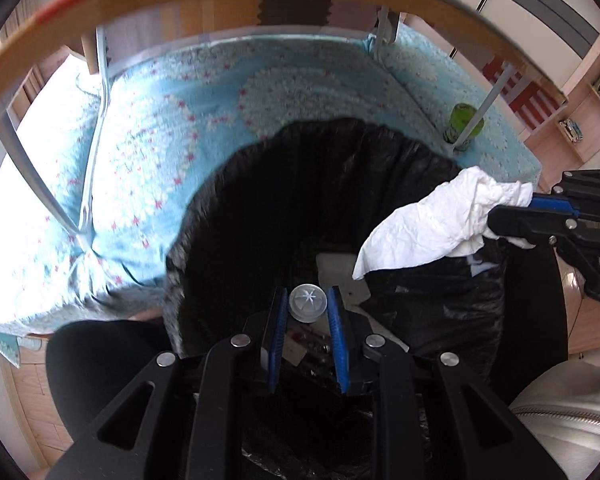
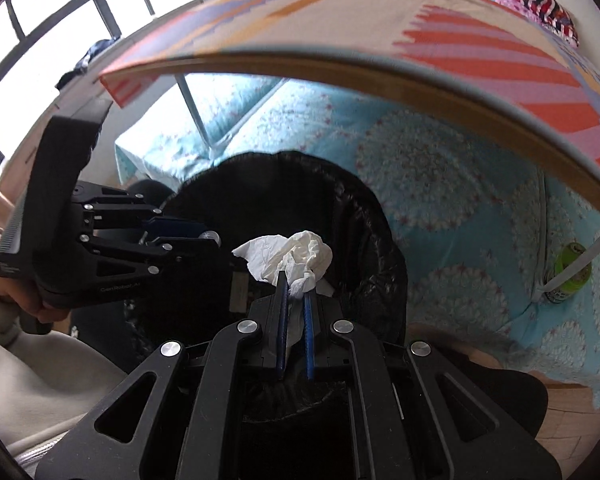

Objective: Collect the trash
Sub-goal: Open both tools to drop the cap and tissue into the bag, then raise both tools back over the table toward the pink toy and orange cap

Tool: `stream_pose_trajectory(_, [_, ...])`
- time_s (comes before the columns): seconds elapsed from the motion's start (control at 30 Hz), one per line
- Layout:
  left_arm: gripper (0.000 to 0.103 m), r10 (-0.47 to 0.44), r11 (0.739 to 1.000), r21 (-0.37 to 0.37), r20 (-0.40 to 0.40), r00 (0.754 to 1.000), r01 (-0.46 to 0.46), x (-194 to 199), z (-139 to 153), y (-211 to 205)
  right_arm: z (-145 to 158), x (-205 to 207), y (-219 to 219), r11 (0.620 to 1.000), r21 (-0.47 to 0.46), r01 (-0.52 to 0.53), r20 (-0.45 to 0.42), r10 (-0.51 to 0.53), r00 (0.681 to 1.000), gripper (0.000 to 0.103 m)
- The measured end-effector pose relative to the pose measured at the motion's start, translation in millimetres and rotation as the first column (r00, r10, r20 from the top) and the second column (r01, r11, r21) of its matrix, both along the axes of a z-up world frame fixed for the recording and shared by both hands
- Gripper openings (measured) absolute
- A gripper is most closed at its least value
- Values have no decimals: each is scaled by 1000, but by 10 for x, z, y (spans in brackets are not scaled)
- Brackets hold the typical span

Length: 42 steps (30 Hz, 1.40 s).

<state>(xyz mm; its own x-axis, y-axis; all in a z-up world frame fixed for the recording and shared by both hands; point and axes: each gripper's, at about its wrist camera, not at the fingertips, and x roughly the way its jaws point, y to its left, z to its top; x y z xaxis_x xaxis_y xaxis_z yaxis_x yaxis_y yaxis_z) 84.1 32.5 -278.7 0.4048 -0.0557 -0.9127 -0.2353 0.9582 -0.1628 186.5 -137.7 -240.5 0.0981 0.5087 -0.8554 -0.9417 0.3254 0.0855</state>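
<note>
My left gripper point(image 1: 308, 304) clamped on a clear cap point(image 1: 307, 302), my right gripper point(image 2: 296, 290) beside it pinching crumpled tissue point(image 2: 290, 258), black-lined bin point(image 1: 260, 208) below both.

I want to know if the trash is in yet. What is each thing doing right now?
Left tool: shut on a clear bottle cap, over the bin.
Right tool: shut on a crumpled white tissue.
Bin bag: open, some trash inside.
Green can: standing on the blue blanket.

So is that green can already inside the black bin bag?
No, the green can stands on the blue patterned cloth beside a table leg, outside the black bin bag.
</note>
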Motion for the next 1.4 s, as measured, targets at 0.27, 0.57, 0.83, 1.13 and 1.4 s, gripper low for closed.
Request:
stream_pose_trajectory(0.27, [20, 8, 1000, -10, -28, 1000, -8, -27, -95, -43, -163, -11, 48, 999, -39, -4, -18, 3, 1000, 9])
stream_pose_trajectory(0.57, [43, 21, 1000, -17, -43, 999, -22, -11, -95, -36, -208, -25, 57, 999, -34, -10, -26, 9, 1000, 31])
stream_pose_trajectory(0.83, [48, 25, 999, -19, 7, 1000, -25, -33, 81, -35, -65, -47, 28, 1000, -1, -12, -17, 12, 1000, 32])
stream_pose_trajectory(1.13, [48, -17, 999, 35, 117, 993, 13, -33, 538, -95, 179, 15, -53, 998, 61, 8, -17, -7, 1000, 32])
stream_pose_trajectory(1.4, [48, -74, 994, 100, 243, 967, 50, -63, 1096, -96, 504, 58, -118, 990, 139, 8, 1, -8, 1000, 32])
